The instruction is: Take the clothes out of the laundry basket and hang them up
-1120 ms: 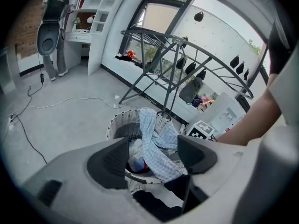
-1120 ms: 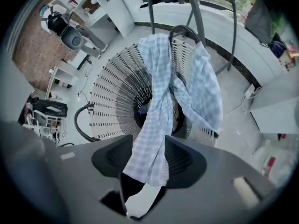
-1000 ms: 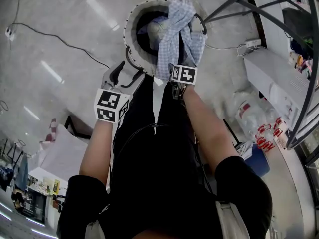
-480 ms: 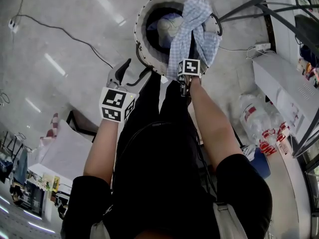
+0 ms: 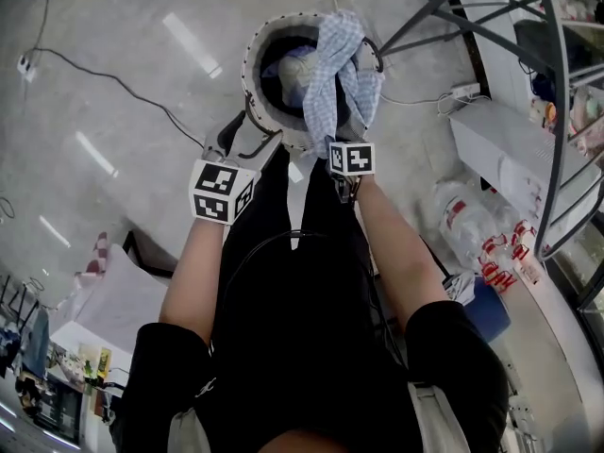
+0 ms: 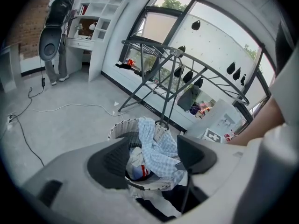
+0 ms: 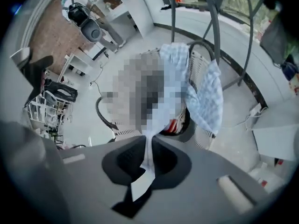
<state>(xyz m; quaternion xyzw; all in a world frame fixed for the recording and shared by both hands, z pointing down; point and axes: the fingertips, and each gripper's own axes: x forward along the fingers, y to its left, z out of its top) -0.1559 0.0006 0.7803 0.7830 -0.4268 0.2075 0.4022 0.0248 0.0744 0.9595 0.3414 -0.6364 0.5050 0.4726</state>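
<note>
1. Two grippers are in view, one in each of your hands, both near the rim of the basket (image 5: 253, 59) closest to you. The basket stands on the floor (image 5: 113, 177).
2. Right gripper (image 5: 337, 132): clenched on the checked cloth (image 5: 340, 55). Its jaws have just been closing. The right gripper view shows a narrow fold of that cloth pinched between the pads (image 7: 128, 160).
3. Checked cloth: partly out of the basket. From your right gripper (image 7: 147, 160) it runs as a drawn-out strip into the basket. A loose part (image 7: 205, 97) is draped over the rim (image 7: 198, 64) and hangs down the outer wall.
4. Left gripper (image 5: 241, 132): released, jaws wide apart, nothing between the pads. In the left gripper view (image 6: 152, 157) the basket (image 6: 119, 127) and checked cloth (image 6: 156, 150) show through the gap, clear of both pads.
5. More clothes (image 6: 138, 164) lie inside the basket under the checked cloth: a pale piece with a red mark. You cannot tell what garments they are.
6. Rack (image 6: 173, 73): stands on the floor just beyond the basket, at the right edge of the head view (image 5: 491, 17).
7. Cable (image 5: 113, 75): lies on the floor, left of the basket.
</note>
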